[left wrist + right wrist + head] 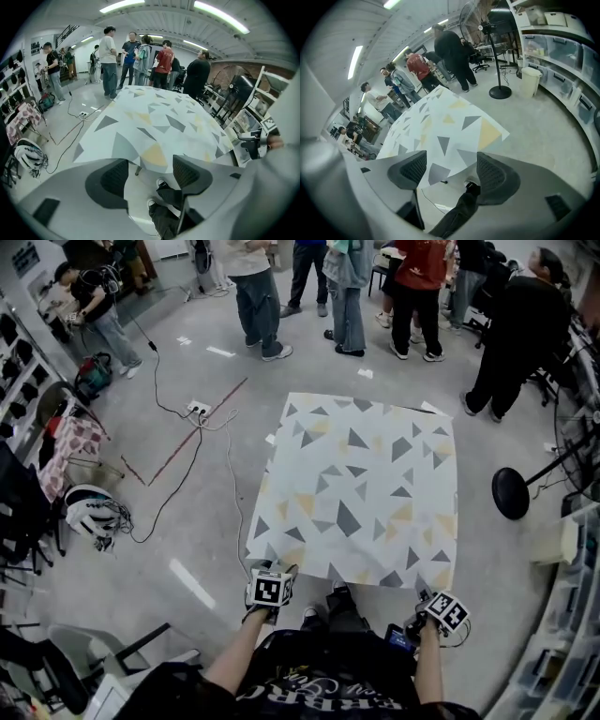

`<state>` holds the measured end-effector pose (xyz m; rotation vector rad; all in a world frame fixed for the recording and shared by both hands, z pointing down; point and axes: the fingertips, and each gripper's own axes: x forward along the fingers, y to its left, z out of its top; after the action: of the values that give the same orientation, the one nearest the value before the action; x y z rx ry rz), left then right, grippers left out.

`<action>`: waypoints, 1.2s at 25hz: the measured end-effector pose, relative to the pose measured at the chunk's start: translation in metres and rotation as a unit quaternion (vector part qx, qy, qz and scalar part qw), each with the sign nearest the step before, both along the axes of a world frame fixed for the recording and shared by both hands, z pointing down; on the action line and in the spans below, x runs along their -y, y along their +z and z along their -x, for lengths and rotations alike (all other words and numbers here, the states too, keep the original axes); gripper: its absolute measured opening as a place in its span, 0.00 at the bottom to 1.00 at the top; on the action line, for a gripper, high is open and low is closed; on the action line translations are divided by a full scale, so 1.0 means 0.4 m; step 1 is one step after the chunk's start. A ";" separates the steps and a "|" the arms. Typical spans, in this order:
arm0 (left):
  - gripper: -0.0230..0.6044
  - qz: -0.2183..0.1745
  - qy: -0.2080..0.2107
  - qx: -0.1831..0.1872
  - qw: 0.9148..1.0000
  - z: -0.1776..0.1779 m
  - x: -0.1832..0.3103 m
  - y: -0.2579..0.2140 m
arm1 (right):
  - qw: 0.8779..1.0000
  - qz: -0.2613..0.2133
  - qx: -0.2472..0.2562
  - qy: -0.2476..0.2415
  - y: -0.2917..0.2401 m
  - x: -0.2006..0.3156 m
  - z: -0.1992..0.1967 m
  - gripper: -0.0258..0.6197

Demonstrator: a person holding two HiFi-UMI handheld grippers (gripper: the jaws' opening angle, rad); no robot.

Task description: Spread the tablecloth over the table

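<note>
A white tablecloth point(361, 488) printed with grey and yellow triangles lies flat over the table and hangs over its edges. My left gripper point(273, 570) is at the cloth's near left corner. In the left gripper view the left gripper point(150, 174) is open, with the cloth's point(150, 124) edge just beyond its tips and nothing between the pads. My right gripper point(428, 598) is by the near right corner. It point(452, 172) is open too, and the cloth point(440, 122) corner hangs ahead of it, untouched. The person's legs and shoes show below both.
Several people point(347, 287) stand beyond the table's far side. A fan's round black base point(511, 493) sits on the floor to the right, with shelving point(577, 596) along the right wall. Cables and a power strip point(198, 410) lie on the floor at left, beside a white helmet point(89, 512).
</note>
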<state>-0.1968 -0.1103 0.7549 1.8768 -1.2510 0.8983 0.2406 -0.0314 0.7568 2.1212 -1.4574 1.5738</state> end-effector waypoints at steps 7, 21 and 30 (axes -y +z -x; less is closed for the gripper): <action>0.51 -0.023 -0.007 0.002 1.000 0.035 -0.038 -0.049 | 0.998 -0.057 -0.010 -0.036 -0.094 0.007 0.043 0.54; 0.50 -0.155 0.074 -0.041 0.984 -0.058 -0.025 -0.314 | 0.937 -0.224 -0.029 -0.266 -0.440 0.073 0.371 0.46; 0.25 -0.224 0.164 -0.086 0.957 -0.165 -0.111 -0.488 | 0.887 -0.281 -0.024 -0.365 -0.572 0.018 0.563 0.31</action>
<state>-0.1308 -0.0659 0.5595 2.5198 -1.1187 0.6238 0.0154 -0.0385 0.5279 1.4425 -2.5099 0.8682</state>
